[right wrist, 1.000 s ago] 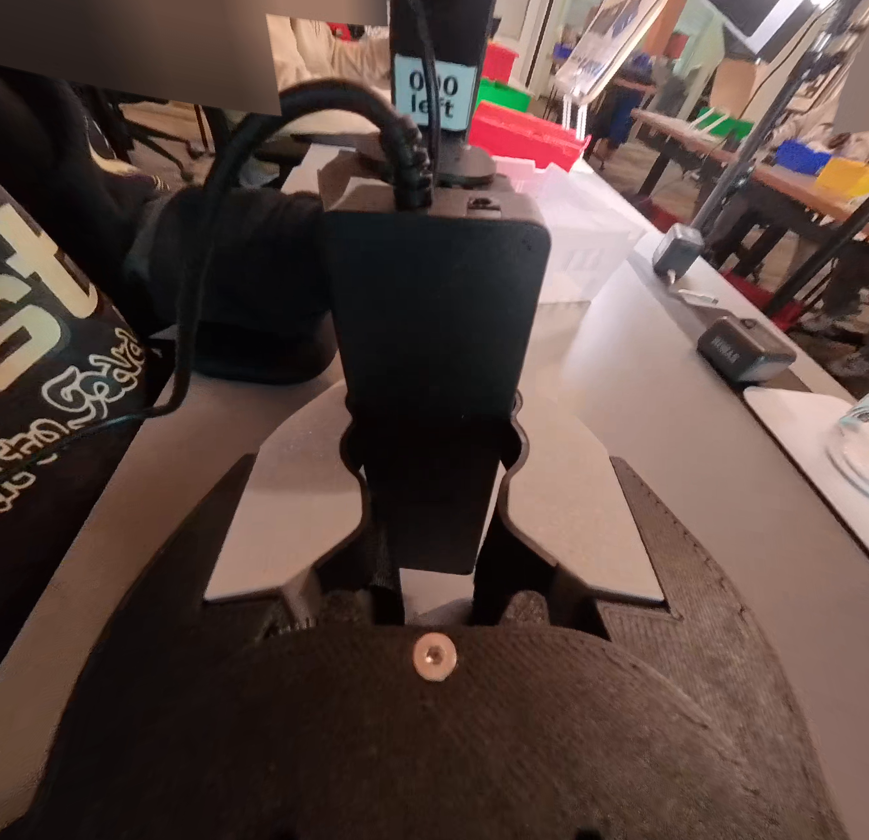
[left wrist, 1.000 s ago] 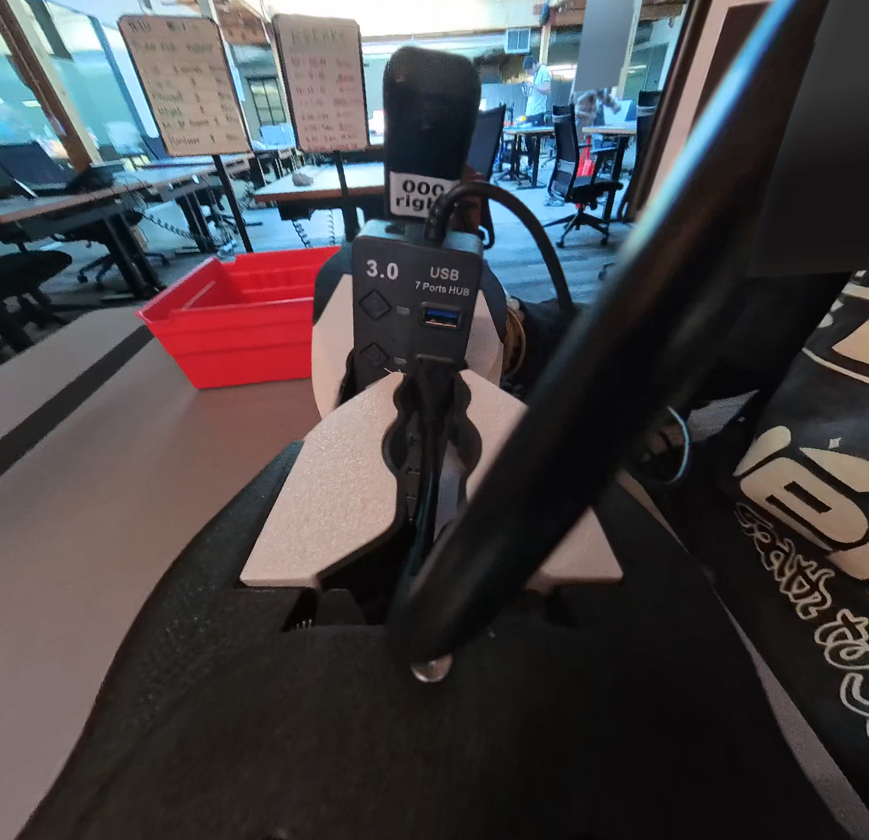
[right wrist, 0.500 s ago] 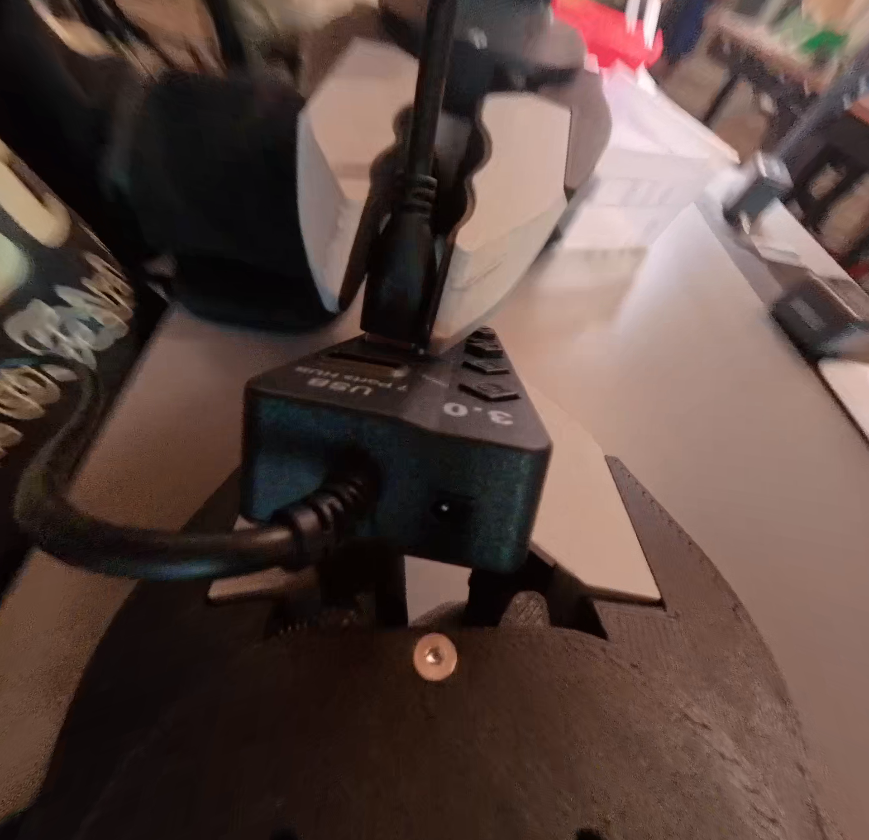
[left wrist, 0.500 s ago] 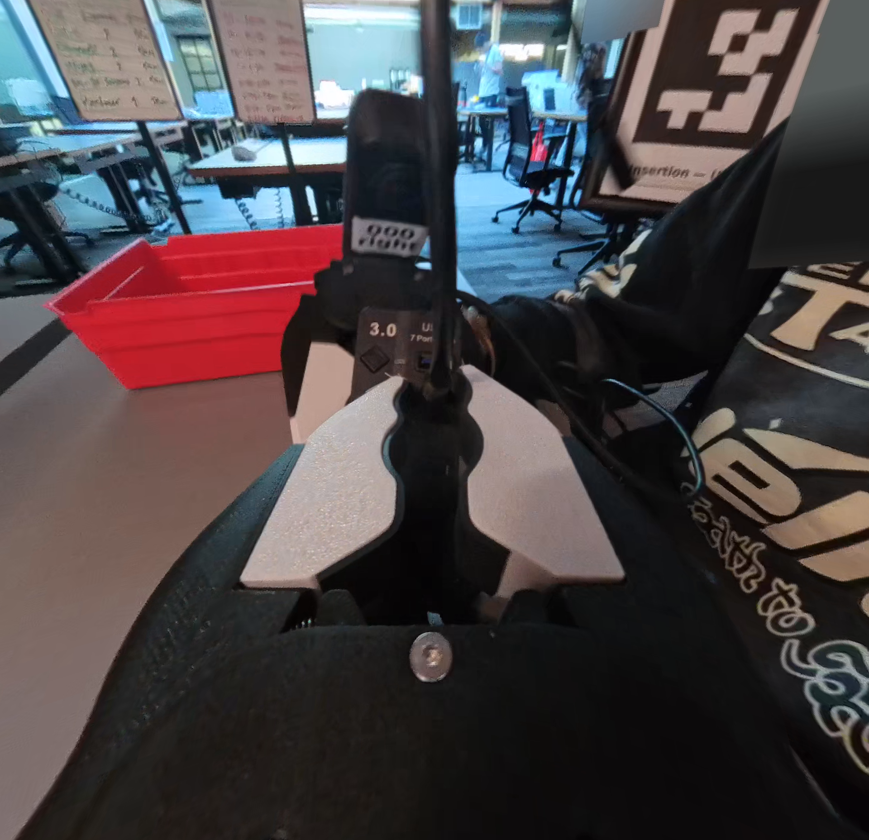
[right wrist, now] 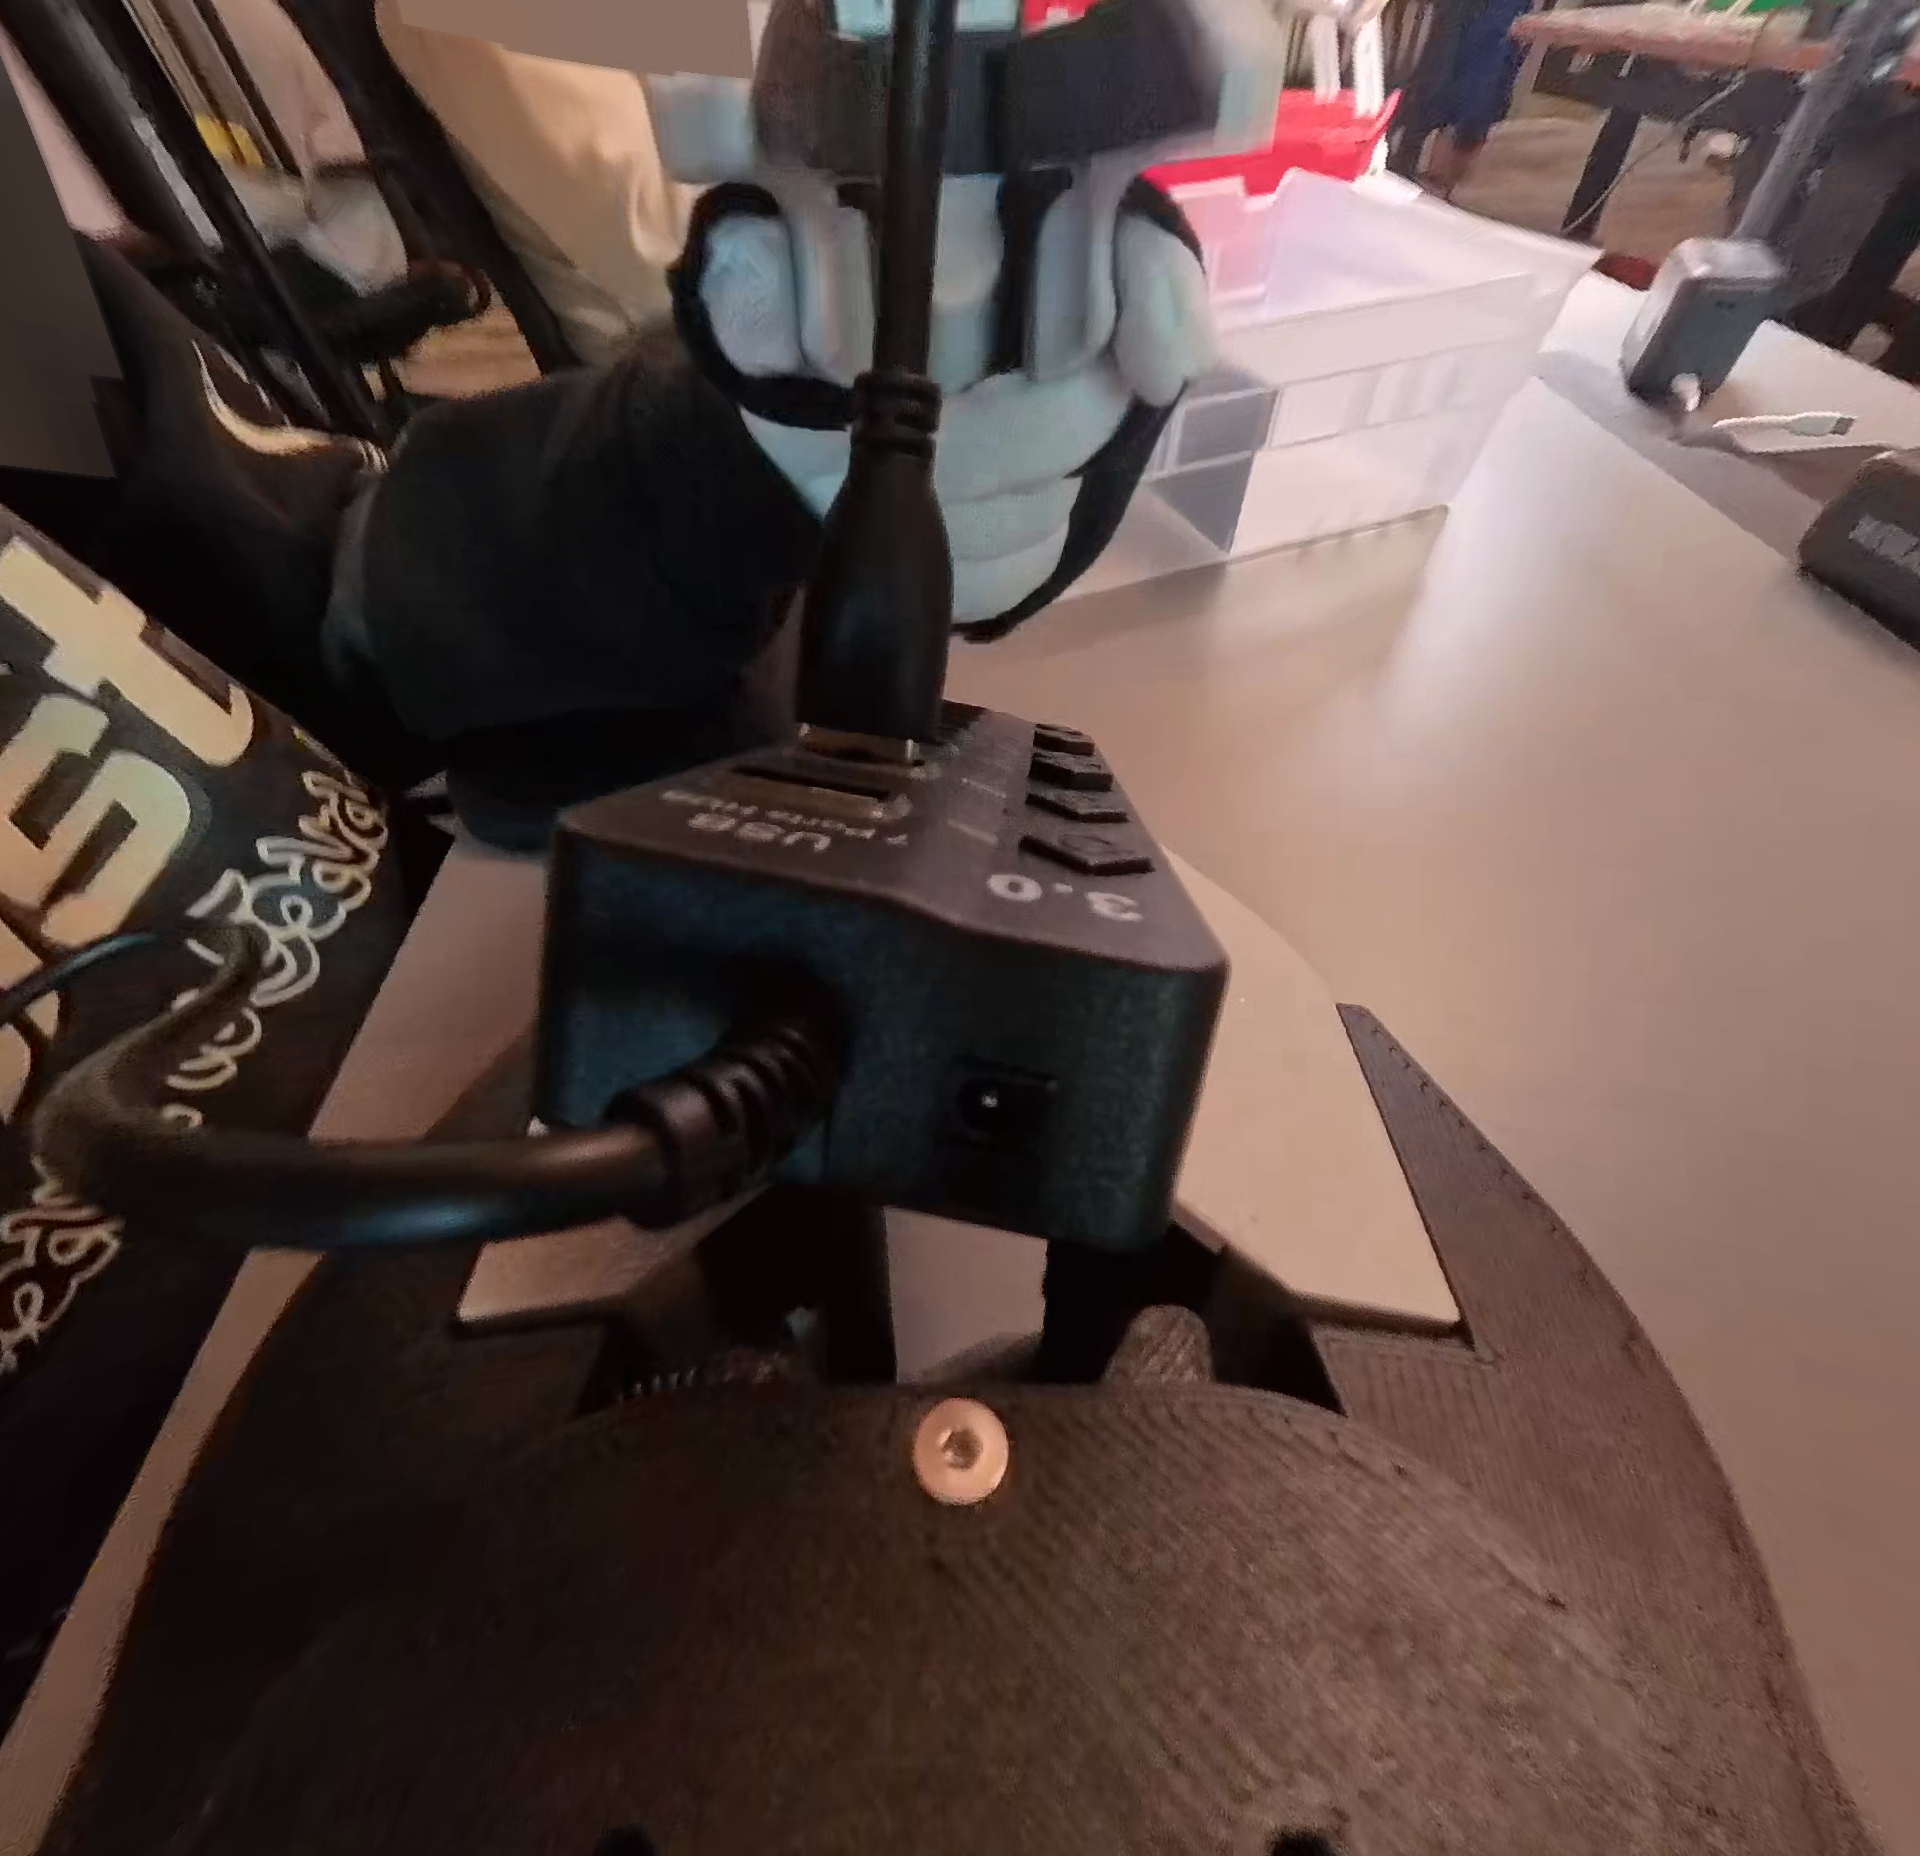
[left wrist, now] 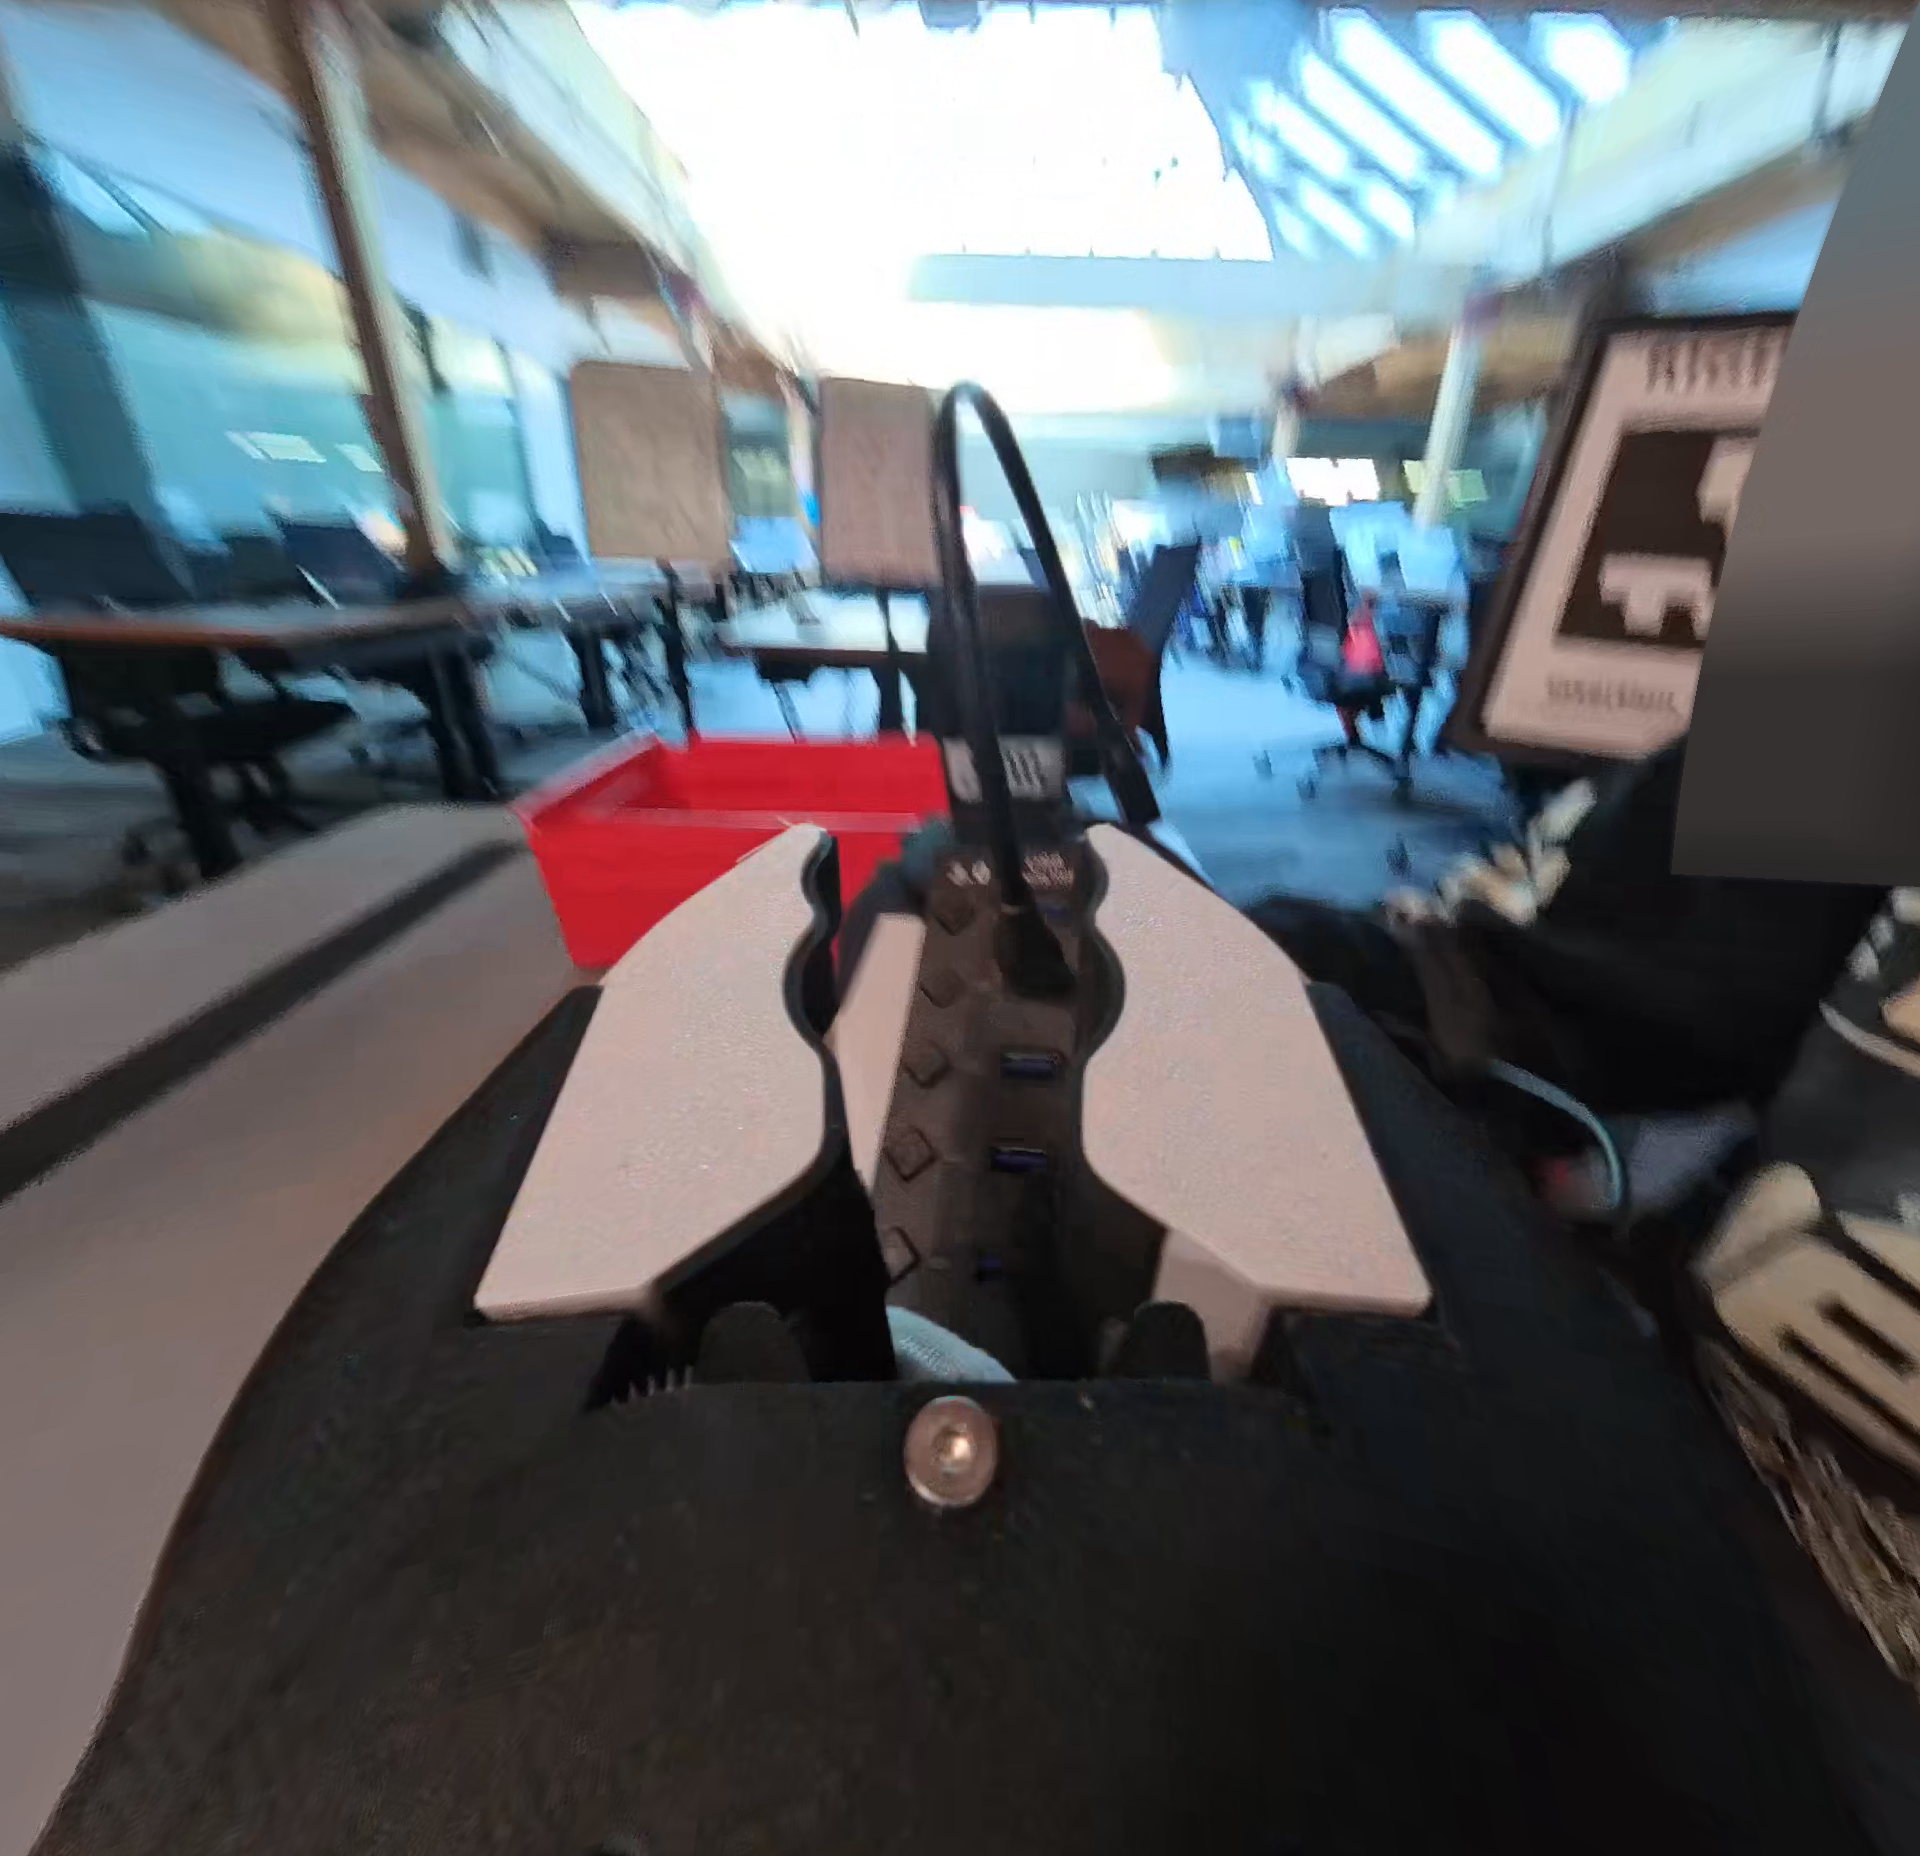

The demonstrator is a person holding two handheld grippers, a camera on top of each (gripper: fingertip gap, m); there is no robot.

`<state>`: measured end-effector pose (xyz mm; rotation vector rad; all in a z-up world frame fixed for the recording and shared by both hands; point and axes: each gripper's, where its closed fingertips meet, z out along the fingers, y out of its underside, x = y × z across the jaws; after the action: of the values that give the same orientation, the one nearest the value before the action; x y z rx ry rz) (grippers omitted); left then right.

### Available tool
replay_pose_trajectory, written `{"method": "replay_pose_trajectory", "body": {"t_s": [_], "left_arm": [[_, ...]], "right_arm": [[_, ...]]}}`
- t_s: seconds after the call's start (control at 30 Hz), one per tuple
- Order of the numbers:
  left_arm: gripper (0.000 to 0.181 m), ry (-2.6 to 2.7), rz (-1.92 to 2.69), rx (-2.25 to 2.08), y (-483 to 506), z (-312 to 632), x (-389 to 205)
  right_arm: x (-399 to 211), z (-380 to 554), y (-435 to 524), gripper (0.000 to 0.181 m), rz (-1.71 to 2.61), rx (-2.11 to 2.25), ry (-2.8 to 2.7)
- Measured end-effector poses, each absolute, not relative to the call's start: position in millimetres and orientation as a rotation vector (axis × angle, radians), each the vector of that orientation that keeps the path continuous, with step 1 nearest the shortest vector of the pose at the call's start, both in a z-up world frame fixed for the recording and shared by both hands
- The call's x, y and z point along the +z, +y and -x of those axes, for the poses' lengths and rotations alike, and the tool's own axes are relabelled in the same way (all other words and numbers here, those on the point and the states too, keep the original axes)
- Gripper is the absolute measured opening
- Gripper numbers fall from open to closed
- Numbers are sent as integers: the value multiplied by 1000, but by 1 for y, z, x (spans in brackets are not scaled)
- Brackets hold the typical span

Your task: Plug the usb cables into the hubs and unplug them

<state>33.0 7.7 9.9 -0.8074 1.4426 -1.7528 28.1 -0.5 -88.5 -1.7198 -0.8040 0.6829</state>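
A black USB hub (right wrist: 883,1027) lies in my right gripper (right wrist: 883,902), which is shut on it and holds it above the grey table; the hub hides most of the fingers. A black USB plug (right wrist: 883,580) stands plugged into a port on the hub's top face, its cable running up. My left gripper (right wrist: 951,404) is just behind the plug, open and not touching it. In the left wrist view, my left gripper (left wrist: 956,850) is open, with the hub (left wrist: 956,1079) and the plug (left wrist: 1029,933) between its fingers. The hub's own cable (right wrist: 364,1172) leaves to the left.
A red bin (left wrist: 707,840) stands on the table (left wrist: 260,1131) beyond the hub. A clear plastic bin (right wrist: 1351,352), a grey adapter (right wrist: 1704,310) and a dark device (right wrist: 1870,559) sit at the right. A person's dark sleeve (right wrist: 540,580) is at the left.
My left gripper has opened and let go of the plug, which stays in the hub. The left wrist view has tilted upward. My right gripper still holds the hub.
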Motion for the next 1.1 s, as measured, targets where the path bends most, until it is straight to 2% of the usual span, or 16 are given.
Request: {"method": "replay_pose_trajectory", "body": {"t_s": [0.03,0.07,0.13,0.27,0.37,0.47,0.53,0.6,0.7,0.77,0.83,0.87,0.9,1.1], "left_arm": [[43,1320,813,-1782,21,-31,20],[43,1215,828,-1810,33,-28,27],[50,1122,862,-1860,49,-23,32],[95,1355,985,-1685,49,-33,2],[102,1533,972,-1648,26,-41,-20],[96,1744,997,-1668,-3,-45,-47],[61,1914,978,-1691,-22,-40,-62],[59,1967,961,-1602,-23,-42,-70],[57,1852,903,-1533,-10,-45,-56],[55,1790,892,-1472,3,-44,-49],[55,1790,897,-1450,7,-43,-50],[55,1808,905,-1457,6,-43,-53],[55,1831,913,-1446,5,-44,-57],[55,1993,1144,-1270,15,-55,-108]], "right_arm": [[-83,-32,0,100,1695,701,-769],[-76,-36,0,110,1669,718,-733],[-62,-47,0,107,1610,740,-659],[-46,-67,-3,111,1540,715,-592],[-43,-64,-10,112,1510,771,-622],[-47,-50,-17,110,1504,820,-716],[-51,-43,-19,108,1517,832,-760],[-50,-43,-20,104,1509,836,-764],[-36,-51,-13,64,1447,803,-670],[-15,-66,-12,81,1339,798,-557],[-6,-81,-12,79,1270,741,-505],[-9,-83,-14,68,1274,700,-538],[-16,-83,-15,66,1315,661,-578],[-81,-104,-6,63,1772,648,-548]]}}
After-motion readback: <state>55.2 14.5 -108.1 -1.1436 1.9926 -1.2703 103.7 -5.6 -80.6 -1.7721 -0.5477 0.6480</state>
